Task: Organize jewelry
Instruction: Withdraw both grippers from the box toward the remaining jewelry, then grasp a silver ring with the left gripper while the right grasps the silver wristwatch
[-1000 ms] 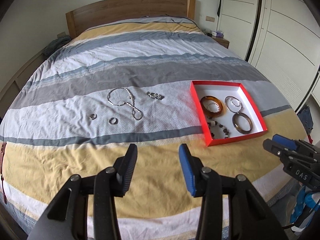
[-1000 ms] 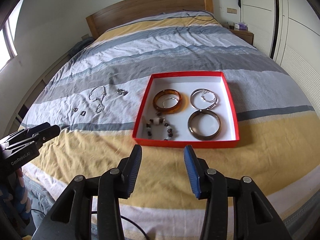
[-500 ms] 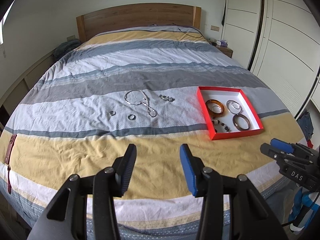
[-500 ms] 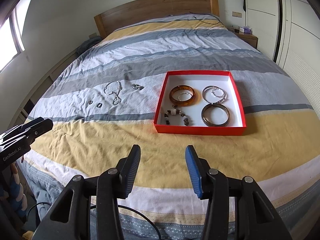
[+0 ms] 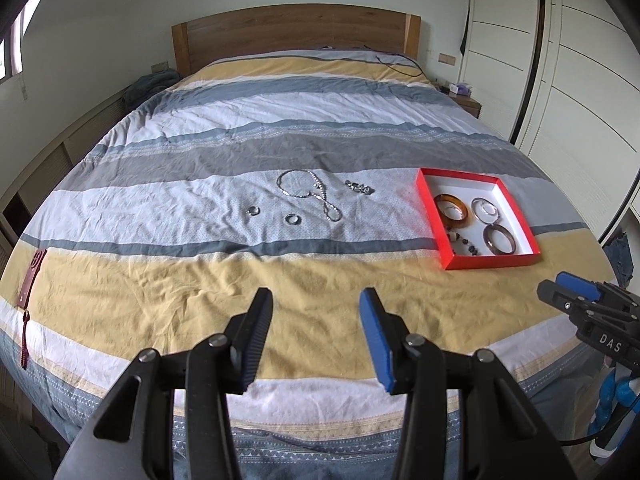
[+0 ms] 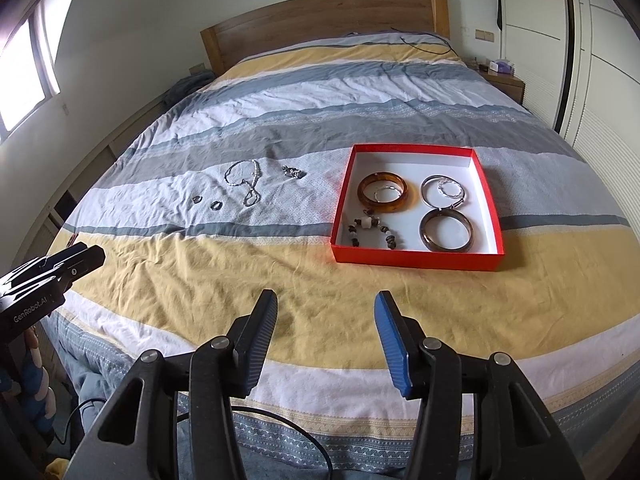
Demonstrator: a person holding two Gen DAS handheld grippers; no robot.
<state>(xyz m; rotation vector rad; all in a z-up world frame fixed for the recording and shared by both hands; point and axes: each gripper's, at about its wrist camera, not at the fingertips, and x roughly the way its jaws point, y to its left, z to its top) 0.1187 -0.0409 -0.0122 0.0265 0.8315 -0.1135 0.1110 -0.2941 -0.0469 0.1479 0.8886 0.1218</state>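
A red box [image 6: 416, 259] with a white inside lies on the bed and holds an amber bangle [image 6: 383, 192], a silver bangle [image 6: 443, 193], a dark bangle [image 6: 446, 229] and a bead bracelet [image 6: 372, 231]. The box also shows in the left wrist view [image 5: 488, 261]. On the bedspread to its left lie a silver necklace [image 5: 310, 194], a small silver piece [image 5: 360, 187] and two rings [image 5: 253, 211] [image 5: 292, 219]. My left gripper [image 5: 316, 338] is open and empty over the foot of the bed. My right gripper [image 6: 325, 338] is open and empty, short of the box.
The striped bedspread [image 5: 200, 280] covers a wide bed with a wooden headboard [image 5: 296, 36]. A dark red phone case with a strap [image 5: 31, 280] lies at the bed's left edge. White wardrobes [image 5: 580, 80] stand on the right. A cable [image 6: 280, 420] hangs below the foot of the bed.
Both grippers have pulled back from the jewelry toward the foot of the bed, so the bed and box look smaller. Both stay open and empty.
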